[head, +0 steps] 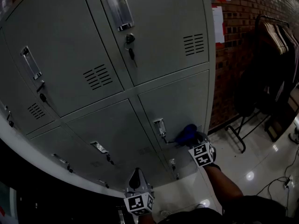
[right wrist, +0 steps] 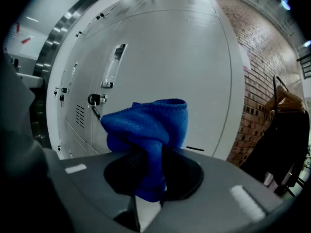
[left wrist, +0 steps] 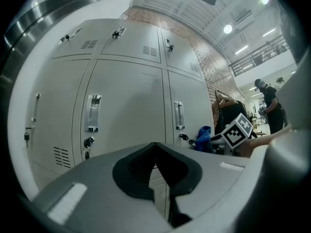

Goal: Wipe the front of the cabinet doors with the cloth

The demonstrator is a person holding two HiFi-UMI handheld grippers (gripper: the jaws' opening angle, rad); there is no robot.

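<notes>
In the head view the grey sheet-metal cabinet doors [head: 159,36] are filling most of the frame, each flat panel carrying a shiny recessed handle [head: 119,9], a key [head: 130,43] hanging in its lock and a block of louvred vents [head: 193,44]. The right gripper [head: 192,138] is reaching low toward the bottom right door, and the blue cloth [head: 188,133] bunched at its tip is lying against that panel just beside a small handle. The left gripper [head: 137,177] is hanging lower and nearer the person, apart from the doors. A brick wall [head: 243,41], a dark clothes rack [head: 275,55] and a glossy floor [head: 261,167] are showing at the right. The left gripper view is showing what the head view cannot — the left gripper [left wrist: 155,152] has its ribbed black jaws pressed together at the tips with nothing between them. Beyond them the doors are standing pale and smooth, with the cloth [left wrist: 203,137] a small blue lump at the right. The right gripper view is giving the closest look at the cloth [right wrist: 146,125] — soft, nubby, folded into a rounded wad — and the right gripper [right wrist: 148,178] is pinching its lower folds between its jaws, in front of the plain door.
</notes>
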